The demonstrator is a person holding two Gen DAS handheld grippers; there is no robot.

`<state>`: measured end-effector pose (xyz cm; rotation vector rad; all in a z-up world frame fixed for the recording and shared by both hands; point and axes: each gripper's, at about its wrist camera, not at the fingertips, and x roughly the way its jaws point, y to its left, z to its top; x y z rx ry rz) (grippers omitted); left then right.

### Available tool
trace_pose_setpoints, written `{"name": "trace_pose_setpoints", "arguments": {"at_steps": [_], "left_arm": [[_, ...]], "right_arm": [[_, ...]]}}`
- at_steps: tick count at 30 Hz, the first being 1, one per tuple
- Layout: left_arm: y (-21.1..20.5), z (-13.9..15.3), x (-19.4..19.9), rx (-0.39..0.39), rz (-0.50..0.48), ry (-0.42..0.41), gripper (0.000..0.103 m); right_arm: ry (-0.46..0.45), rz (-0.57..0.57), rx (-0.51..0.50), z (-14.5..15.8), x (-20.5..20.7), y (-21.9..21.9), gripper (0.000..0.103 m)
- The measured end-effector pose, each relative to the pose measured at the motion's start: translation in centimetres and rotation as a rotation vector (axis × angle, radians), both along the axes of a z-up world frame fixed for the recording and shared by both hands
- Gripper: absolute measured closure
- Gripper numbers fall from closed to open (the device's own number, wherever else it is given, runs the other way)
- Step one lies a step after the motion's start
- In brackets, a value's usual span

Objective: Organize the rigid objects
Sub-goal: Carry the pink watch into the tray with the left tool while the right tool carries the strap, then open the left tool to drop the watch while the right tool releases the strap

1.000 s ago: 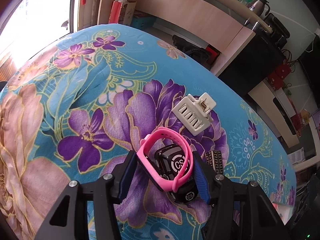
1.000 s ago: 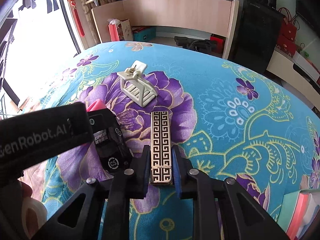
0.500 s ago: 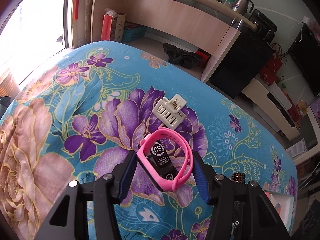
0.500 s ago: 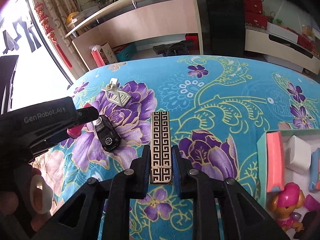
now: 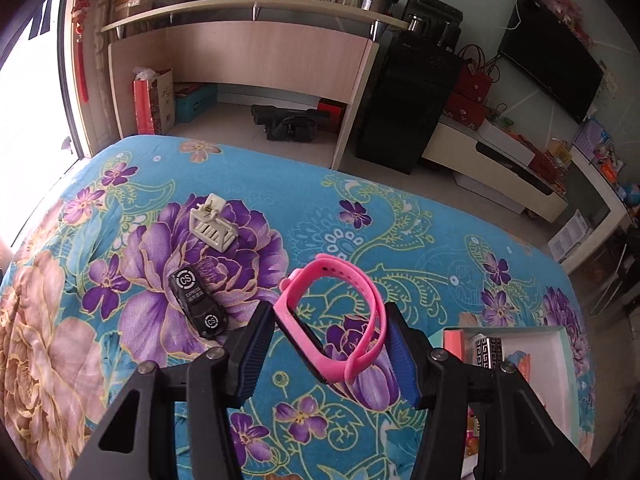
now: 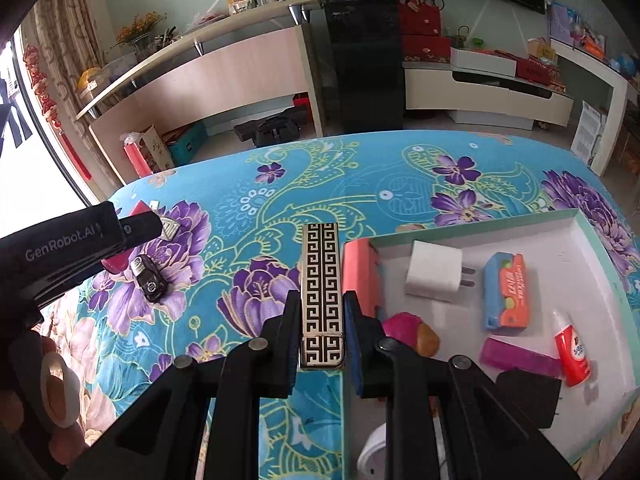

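Note:
My left gripper (image 5: 330, 346) is shut on a pink wristband (image 5: 336, 320) and holds it above the floral cloth. A black toy car (image 5: 197, 300) and a white clip (image 5: 212, 228) lie on the cloth to its left. My right gripper (image 6: 322, 332) is shut on a black-and-gold patterned bar (image 6: 321, 288), held at the left edge of the white tray (image 6: 600, 280). The tray holds a white charger (image 6: 434, 270), a blue box (image 6: 507, 290), a red tube (image 6: 572, 350) and other small items. The bar and tray also show in the left wrist view (image 5: 488, 350).
The cloth-covered table (image 6: 400, 172) ends at the far side, with a desk (image 5: 256, 48), black cabinet (image 5: 408, 96) and TV bench beyond. The left gripper's body (image 6: 68, 248) shows at the left of the right wrist view, near the toy car (image 6: 149, 278).
Both grippers have lifted and moved right with their loads. The wristband left the toy car behind on the cloth. The bar has come to the tray's left edge.

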<state>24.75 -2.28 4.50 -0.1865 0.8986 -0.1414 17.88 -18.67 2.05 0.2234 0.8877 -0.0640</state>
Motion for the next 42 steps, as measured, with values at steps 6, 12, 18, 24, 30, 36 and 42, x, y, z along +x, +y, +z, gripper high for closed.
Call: {"name": "trace_pose_setpoints", "arguments": {"at_steps": [6, 12, 18, 24, 30, 36, 42], "left_arm": [[-5.2, -0.2, -0.8, 0.032, -0.121, 0.006, 0.045], [-9.7, -0.4, -1.9, 0.071, -0.220, 0.012, 0.045], [-13.0, -1.6, -2.7, 0.117, -0.309, 0.038, 0.045], [-15.6, -2.7, -3.4, 0.138, -0.377, 0.066, 0.045], [-17.3, -3.5, -3.9, 0.163, -0.419, 0.086, 0.044], [-18.2, -4.3, -3.9, 0.193, -0.421, 0.111, 0.044], [-17.9, -4.7, -3.5, 0.187, -0.395, 0.143, 0.043]], "right_arm": [[0.022, -0.091, -0.050, 0.2, -1.0, -4.3, 0.082], [0.049, -0.203, -0.087, 0.1, -2.2, -8.8, 0.082], [0.085, -0.287, -0.093, -0.6, -3.0, -12.0, 0.082], [0.123, -0.330, -0.079, -1.7, -3.4, -13.9, 0.082], [0.139, -0.330, -0.066, -2.1, -3.4, -14.4, 0.082], [0.146, -0.317, -0.038, -2.4, -3.4, -14.7, 0.082], [0.162, -0.302, -0.015, -2.9, -3.4, -15.1, 0.081]]}}
